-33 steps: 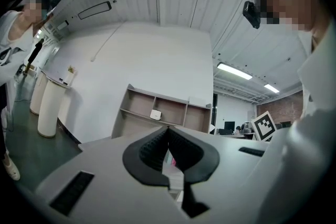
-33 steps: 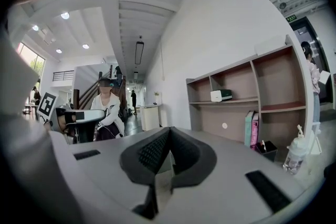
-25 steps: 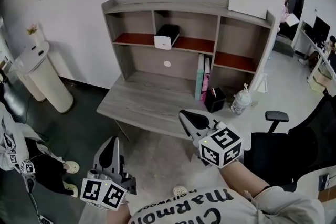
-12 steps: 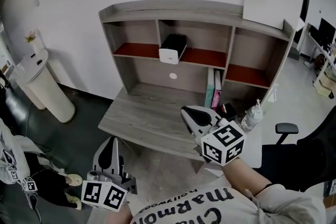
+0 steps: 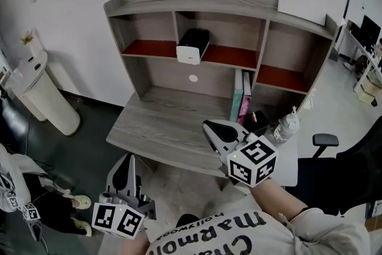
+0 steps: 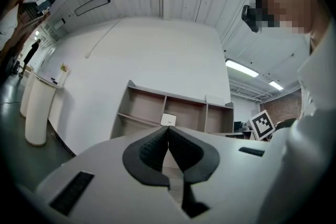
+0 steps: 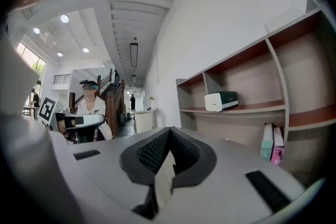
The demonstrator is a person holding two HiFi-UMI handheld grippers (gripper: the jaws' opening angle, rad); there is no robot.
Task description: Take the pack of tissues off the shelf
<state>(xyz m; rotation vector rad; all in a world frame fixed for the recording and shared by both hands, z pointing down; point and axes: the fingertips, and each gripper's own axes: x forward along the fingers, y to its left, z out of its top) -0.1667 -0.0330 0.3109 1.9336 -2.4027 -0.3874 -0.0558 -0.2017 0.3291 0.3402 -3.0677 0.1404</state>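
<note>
Jaws of the left gripper [image 6: 168,129] and right gripper [image 7: 169,131] are pressed together, empty, short of the table [image 5: 156,128]. No step is done: the one pack of tissues [image 5: 192,46] sits untouched on the middle shelf [image 5: 230,58]. Two books [image 5: 240,95] stand below.

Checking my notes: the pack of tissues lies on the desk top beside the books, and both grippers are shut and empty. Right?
No: the head view shows the pack of tissues up on the red shelf, not on the desk top. The left gripper and right gripper are shut and empty.
</note>
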